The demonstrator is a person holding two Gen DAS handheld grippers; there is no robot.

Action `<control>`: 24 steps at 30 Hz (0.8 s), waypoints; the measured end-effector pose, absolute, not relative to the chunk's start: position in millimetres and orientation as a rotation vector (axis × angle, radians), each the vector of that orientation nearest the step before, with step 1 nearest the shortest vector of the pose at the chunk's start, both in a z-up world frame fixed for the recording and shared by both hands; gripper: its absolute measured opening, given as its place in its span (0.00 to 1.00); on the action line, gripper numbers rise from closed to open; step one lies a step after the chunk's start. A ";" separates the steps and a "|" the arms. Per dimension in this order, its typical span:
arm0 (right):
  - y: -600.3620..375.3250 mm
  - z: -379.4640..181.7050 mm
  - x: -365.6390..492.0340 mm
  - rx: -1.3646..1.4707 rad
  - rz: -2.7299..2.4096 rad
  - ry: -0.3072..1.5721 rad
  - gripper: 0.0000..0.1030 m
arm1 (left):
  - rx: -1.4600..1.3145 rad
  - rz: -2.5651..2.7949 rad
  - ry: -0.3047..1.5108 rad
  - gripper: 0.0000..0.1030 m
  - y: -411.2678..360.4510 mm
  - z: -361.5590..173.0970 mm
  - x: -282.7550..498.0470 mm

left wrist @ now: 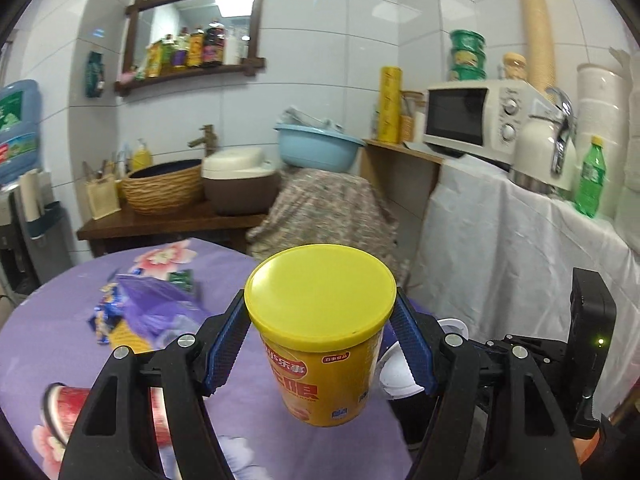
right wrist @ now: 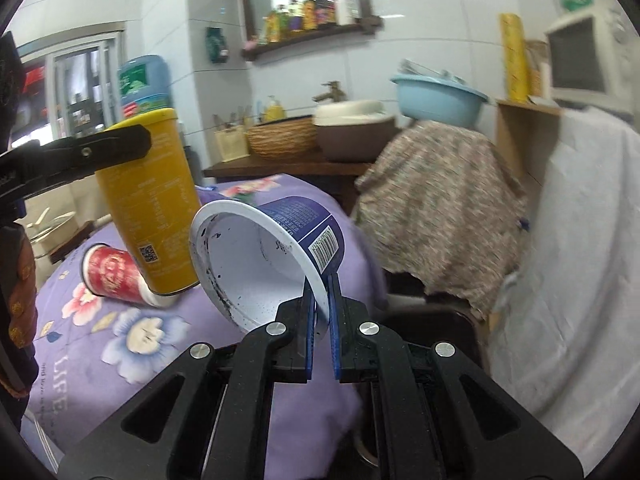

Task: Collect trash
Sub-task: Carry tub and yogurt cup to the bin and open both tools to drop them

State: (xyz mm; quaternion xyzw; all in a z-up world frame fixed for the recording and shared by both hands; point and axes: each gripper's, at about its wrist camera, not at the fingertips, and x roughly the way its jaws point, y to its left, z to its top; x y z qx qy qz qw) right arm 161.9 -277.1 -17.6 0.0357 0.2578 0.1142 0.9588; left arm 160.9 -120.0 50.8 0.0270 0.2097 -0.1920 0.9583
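Left claw gripping yellow tub, right claw pinching blue cup rim

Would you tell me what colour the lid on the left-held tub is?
Yellow lid, clearest in the left wrist view.

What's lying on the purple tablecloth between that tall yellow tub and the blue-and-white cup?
Nothing: in the right wrist view, only bare purple floral tablecloth shows between tall yellow tub and blue-and-white cup.
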 end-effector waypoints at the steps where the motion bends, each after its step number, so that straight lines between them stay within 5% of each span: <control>1: -284.7 -20.8 160.2 0.079 0.219 0.528 0.07 | 0.056 -0.403 0.430 0.67 -127.9 47.5 161.4; 24: -401.9 -180.5 203.9 0.215 -0.027 0.903 0.07 | 0.096 -0.512 0.633 0.67 -234.0 -35.2 198.2</control>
